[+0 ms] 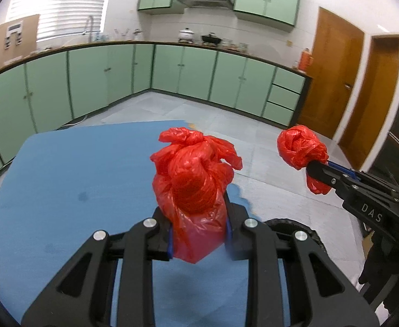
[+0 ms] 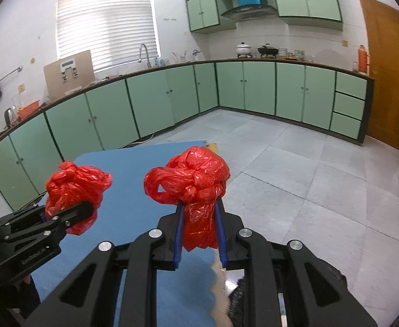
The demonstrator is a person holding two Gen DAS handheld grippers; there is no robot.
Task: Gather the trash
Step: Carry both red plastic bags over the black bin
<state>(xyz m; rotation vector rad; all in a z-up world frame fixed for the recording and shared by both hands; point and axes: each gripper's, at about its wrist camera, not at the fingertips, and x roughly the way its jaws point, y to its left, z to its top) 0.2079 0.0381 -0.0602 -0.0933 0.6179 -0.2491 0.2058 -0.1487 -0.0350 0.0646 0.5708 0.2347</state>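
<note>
Both grippers carry a load, each raised clear of the blue table top.

Left gripper: its jaws are clamped on the lower part of a red plastic bag. The bag's tied top, a bunched knot, stands up above the fingers. The grip sits below the knot, which in my judgement stops the plastic from slipping out through the jaws.

Right gripper: its jaws are likewise closed on a second red bag, pinched just under a thick knot with a loop of twisted plastic hanging to one side. The blue pads press the plastic from both sides.

The two bundles hang side by side and apart, not touching. Whether they are two separate bags or two ends of one cannot be determined; no plastic is seen joining them.

Position: neither bundle rests on anything. The table lies under the left one; the right one is held past the table's edge, over the grey tiled floor.

A dark round rim shows low beside the left gripper; it may be a bin, but this is not confirmed.

Assessment: the trash is gathered and in carriage. No drop-off point is identifiable.
</note>
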